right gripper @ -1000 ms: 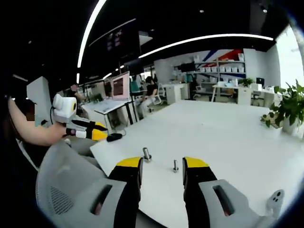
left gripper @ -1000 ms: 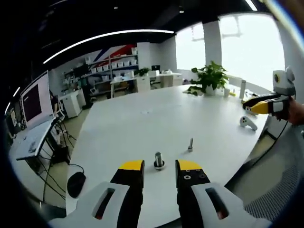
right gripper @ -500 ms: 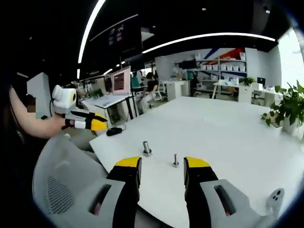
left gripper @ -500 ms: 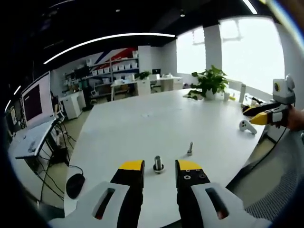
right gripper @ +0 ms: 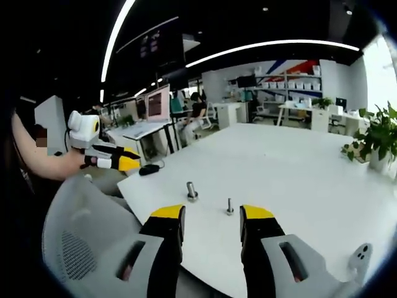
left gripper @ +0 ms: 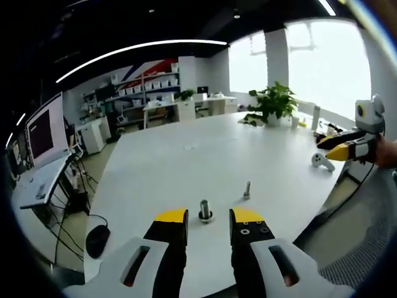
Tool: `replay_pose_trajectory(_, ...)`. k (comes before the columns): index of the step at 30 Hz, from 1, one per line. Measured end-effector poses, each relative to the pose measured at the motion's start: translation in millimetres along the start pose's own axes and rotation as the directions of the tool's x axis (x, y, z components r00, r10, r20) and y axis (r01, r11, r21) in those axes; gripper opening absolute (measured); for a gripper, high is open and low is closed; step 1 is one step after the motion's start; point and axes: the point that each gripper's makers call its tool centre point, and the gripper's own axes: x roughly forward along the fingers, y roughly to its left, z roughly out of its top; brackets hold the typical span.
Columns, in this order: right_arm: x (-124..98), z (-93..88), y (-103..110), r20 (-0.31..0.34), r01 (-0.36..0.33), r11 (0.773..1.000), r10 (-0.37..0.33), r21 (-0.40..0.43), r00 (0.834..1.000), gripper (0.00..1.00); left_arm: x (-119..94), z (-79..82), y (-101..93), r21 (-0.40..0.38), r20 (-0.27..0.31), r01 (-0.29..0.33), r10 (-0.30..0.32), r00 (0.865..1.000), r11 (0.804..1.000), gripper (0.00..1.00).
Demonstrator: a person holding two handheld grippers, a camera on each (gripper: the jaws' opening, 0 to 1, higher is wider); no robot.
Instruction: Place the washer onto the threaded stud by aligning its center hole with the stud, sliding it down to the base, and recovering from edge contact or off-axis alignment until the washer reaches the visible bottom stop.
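Large white desk (left gripper: pixel 205 155), rounded at the near edge, in an open office. Shelving with white boxes along the far wall (left gripper: pixel 152 84); bright windows (left gripper: pixel 322 62) on the right of the left gripper view. Potted plant (left gripper: pixel 273 102) on the far part of the desk. White handheld controller (left gripper: pixel 321 161) lying near the desk's right edge; seen again at lower right of the right gripper view (right gripper: pixel 358 256). Monitor (left gripper: pixel 42 133) on a side desk at left, a mouse (left gripper: pixel 98 241) below it. Grey mesh chair back (right gripper: pixel 80 248) at lower left of the right gripper view. Person seated at a far workstation (right gripper: pixel 197 115).

Two small metal pieces upright on the desk near its front edge, apart from each other. Thicker stud with a wide base (left gripper: pixel 205 211), just beyond the left gripper (left gripper: pixel 208 218), between its jaw tips. Thin stud (left gripper: pixel 247 190) a little further off, right of it. Washer not distinguishable at this size.

Left gripper: jaws parted, nothing between them, held off the desk. Right gripper (right gripper: pixel 211 216): jaws parted wide, carrying nothing; thin stud (right gripper: pixel 229 207) just ahead between the tips, thick stud (right gripper: pixel 192 191) ahead-left.
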Motion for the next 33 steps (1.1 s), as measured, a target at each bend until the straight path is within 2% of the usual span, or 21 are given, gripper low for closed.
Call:
replay_pose_trajectory(7, -1, 2.9, 0, 0.012, 0.007, 1.000, -0.006, -0.028, 1.000, 0.37, -1, 3.9, 1.3, -0.010, 0.019, -0.003, 0.003, 1.000, 1.000, 0.26)
replay_pose_trajectory(11, -3, 9.3, -3, 0.041, 0.024, 0.999, -0.023, -0.029, 0.999, 0.38, -5, 11.5, 4.5, -0.024, 0.058, -0.012, 0.013, 0.998, 1.000, 0.27)
replay_pose_trajectory(15, -3, 11.4, -3, 0.053, 0.020, 1.000, -0.019, -0.021, 0.998, 0.39, -5, 13.7, 7.2, -0.041, 0.073, -0.017, 0.020, 0.997, 0.999, 0.28)
replay_pose_trajectory(22, -5, 21.8, -5, 0.125, 0.017, 1.000, -0.017, -0.002, 0.992, 0.42, -9, 22.3, 10.0, -0.050, 0.115, -0.033, 0.038, 0.993, 0.998, 0.30)
replay_pose_trajectory(25, -4, 22.9, -5, 0.129, 0.020, 1.000, -0.020, -0.002, 0.991, 0.47, -10, 25.3, 13.6, -0.062, 0.137, -0.041, 0.049, 0.989, 0.997, 0.32)
replay_pose_trajectory(28, -4, 23.6, -4, 0.133, 0.023, 1.000, -0.021, -0.019, 0.991, 0.47, -12, 27.2, 15.6, -0.070, 0.150, -0.046, 0.056, 0.987, 0.997, 0.32)
replay_pose_trajectory(31, -1, 15.2, -6, 0.081, 0.035, 0.999, -0.033, -0.022, 0.996, 0.47, -13, 29.7, 17.6, -0.077, 0.167, -0.050, 0.062, 0.984, 0.996, 0.33)
replay_pose_trajectory(33, 0, 15.1, -6, 0.082, 0.031, 0.999, -0.028, -0.034, 0.996, 0.47, -12, 30.1, 19.1, -0.081, 0.166, -0.054, 0.067, 0.984, 0.995, 0.34)
